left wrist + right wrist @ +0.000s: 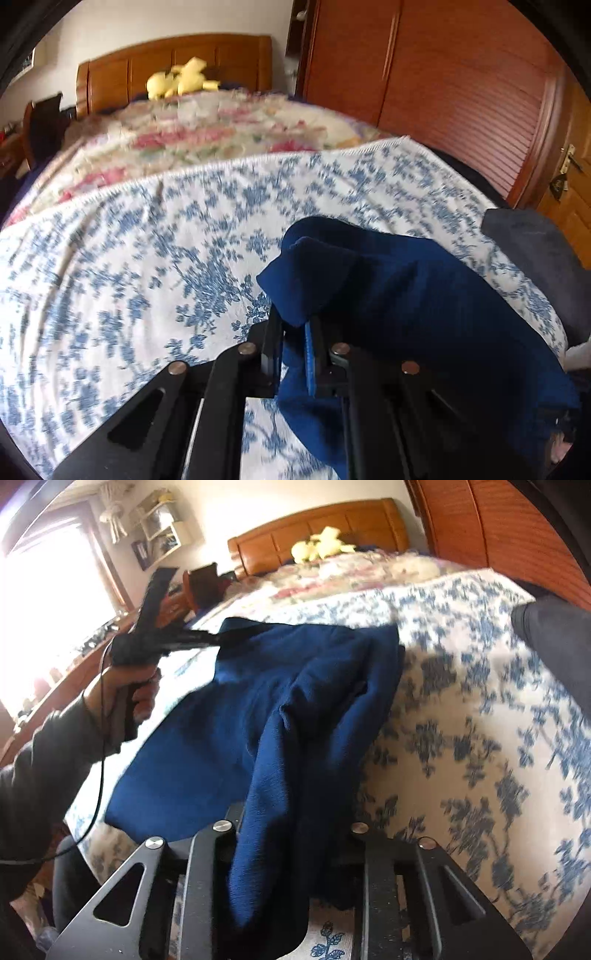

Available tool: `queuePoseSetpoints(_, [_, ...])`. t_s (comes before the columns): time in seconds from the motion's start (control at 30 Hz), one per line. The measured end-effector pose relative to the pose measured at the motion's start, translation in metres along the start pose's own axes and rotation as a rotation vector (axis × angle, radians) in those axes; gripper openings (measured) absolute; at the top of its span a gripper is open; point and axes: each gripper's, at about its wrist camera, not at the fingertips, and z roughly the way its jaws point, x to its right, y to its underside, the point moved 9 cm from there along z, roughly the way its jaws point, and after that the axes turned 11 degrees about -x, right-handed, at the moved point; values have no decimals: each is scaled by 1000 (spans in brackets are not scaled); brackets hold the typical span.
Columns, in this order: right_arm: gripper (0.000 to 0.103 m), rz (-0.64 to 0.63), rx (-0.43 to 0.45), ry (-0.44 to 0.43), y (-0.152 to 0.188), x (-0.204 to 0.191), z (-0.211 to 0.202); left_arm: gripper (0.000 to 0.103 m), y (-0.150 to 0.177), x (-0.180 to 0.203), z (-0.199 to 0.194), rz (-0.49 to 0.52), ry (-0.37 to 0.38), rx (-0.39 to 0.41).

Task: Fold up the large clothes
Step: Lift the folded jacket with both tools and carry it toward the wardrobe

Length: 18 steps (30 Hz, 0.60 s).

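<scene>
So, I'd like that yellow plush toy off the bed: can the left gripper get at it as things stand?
Probably not: the left gripper is shut on the blue garment, and the yellow plush toy lies far up by the headboard.

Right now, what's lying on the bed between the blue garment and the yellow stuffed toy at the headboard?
In both views, two covers: the blue-and-white floral sheet under the blue garment, then a pink floral quilt reaching the yellow stuffed toy.

Garment (280,709) was seen as matt crinkled blue cloth; sheet (129,240) as printed woven cloth; headboard (177,62) as glossy varnished wood.
</scene>
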Motion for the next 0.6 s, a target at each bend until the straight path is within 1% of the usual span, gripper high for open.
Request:
queuePoseSetpoints(0.13, [20,-36,45,18,-12,-13,-18,7,2,8,-42,29,-20,47])
queuePoseSetpoints(0.23, [19,-67,76,34,-16,-23,-33,7,5,13,-64,43,-36,65])
queuePoseSetpoints(0.43, [18,-100,107,57,-18,-25,-58,7,12,23,-83,48,-44,76])
queuePoseSetpoints(0.6, [17,-110,108,59,-15,-13,-72,7,9,47,-89,70,-54,82])
